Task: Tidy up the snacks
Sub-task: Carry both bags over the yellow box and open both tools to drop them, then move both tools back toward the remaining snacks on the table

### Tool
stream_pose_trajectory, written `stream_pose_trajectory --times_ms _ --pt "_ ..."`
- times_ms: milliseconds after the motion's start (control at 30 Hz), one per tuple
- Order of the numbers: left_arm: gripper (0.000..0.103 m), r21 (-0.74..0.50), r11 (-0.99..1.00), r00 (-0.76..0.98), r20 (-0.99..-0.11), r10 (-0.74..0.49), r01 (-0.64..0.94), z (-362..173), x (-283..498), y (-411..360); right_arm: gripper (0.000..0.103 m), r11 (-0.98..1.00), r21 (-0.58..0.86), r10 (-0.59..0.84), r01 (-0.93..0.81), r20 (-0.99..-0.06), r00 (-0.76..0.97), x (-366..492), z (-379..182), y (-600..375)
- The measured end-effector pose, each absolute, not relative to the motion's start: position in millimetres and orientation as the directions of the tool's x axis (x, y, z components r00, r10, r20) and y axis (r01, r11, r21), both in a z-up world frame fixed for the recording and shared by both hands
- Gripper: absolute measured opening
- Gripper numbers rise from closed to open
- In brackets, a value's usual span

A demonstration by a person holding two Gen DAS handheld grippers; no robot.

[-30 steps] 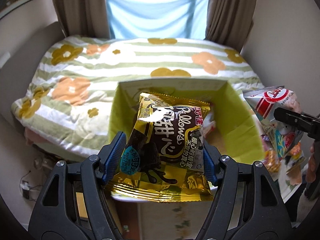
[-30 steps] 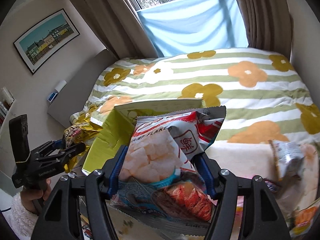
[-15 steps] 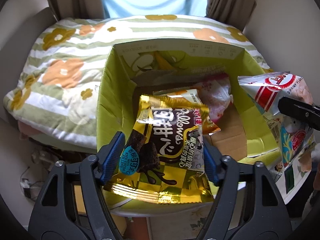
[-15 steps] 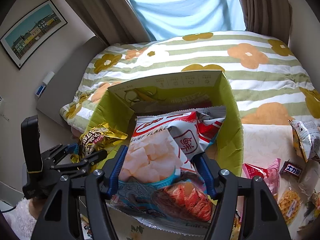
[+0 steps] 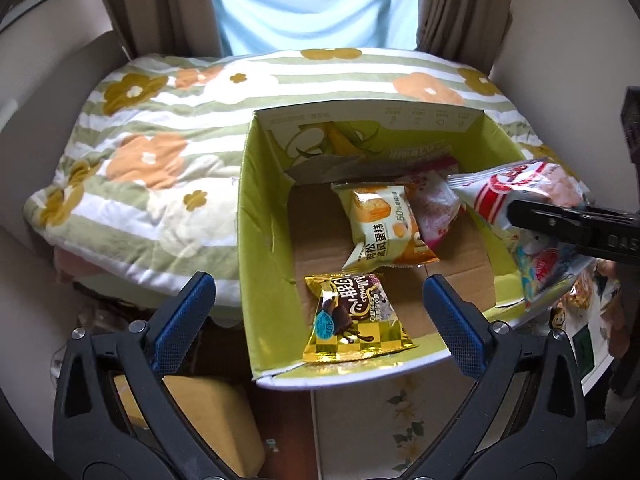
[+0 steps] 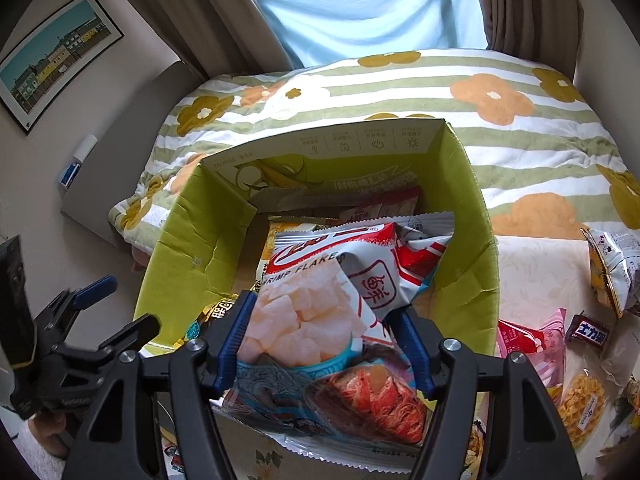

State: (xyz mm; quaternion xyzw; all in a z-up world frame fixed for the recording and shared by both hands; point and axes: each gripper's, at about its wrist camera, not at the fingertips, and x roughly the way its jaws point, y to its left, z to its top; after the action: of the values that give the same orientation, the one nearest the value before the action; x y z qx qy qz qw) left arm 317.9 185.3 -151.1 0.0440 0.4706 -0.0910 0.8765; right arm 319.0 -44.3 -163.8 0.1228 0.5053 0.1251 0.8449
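Through the left wrist camera we are holding our left gripper (image 5: 318,304) released, its blue-padded jaws standing wide apart over the near edge of the green cardboard box (image 5: 262,240). Inside the box, the gold chocolate snack packet (image 5: 354,326) is lying flat on the brown floor in the near left corner, free of both pads. Beyond it, a pale cake packet (image 5: 382,226) is lying toward the middle, with a pink packet (image 5: 434,206) touching its right side, and more wrappers are leaning against the far wall. At the right edge of the box, our right gripper (image 5: 576,226) is showing from the side, clenching the shrimp flakes bag (image 5: 520,184) above the right wall. The box is sitting just in front of a striped flowered blanket (image 5: 160,128)

Through the right wrist camera we are gripping the shrimp flakes bag (image 6: 320,312) in our right gripper (image 6: 326,340), both blue pads pressing its sides; the bag is hanging over the near edge of the green cardboard box (image 6: 192,248), its top reaching above the inside. Our left gripper (image 6: 116,302) is standing to the left, jaws apart, near the box's left wall. On the tabletop (image 6: 536,272) right of the box, a pink packet (image 6: 528,344), a small dark chocolate bar (image 6: 588,330) and a silver bag (image 6: 616,266) are lying loose
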Motion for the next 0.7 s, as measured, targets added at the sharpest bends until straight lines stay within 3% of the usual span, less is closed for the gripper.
stream_pose_trajectory --times_ms 100,167,233,700 --pt "0.102 -0.012 0.983 0.543 -0.832 -0.111 0.183 -148 315 190 0.077 0.938 0.342 0.331 -0.055 -0.839 0.432 325 -170 -44" --pt "0.102 -0.016 0.986 0.546 -0.831 -0.107 0.168 -146 312 192 0.093 0.934 0.355 0.336 -0.039 -0.837 0.431 324 -171 -45" --pt "0.102 -0.034 0.986 0.544 -0.830 -0.120 0.165 -145 309 193 0.101 0.933 0.359 0.337 -0.039 -0.826 0.451 320 -169 -46" --pt "0.102 -0.042 0.985 0.554 -0.822 -0.129 0.167 -139 300 182 0.102 0.957 0.286 0.276 -0.056 -0.826 0.491 299 -165 -43"
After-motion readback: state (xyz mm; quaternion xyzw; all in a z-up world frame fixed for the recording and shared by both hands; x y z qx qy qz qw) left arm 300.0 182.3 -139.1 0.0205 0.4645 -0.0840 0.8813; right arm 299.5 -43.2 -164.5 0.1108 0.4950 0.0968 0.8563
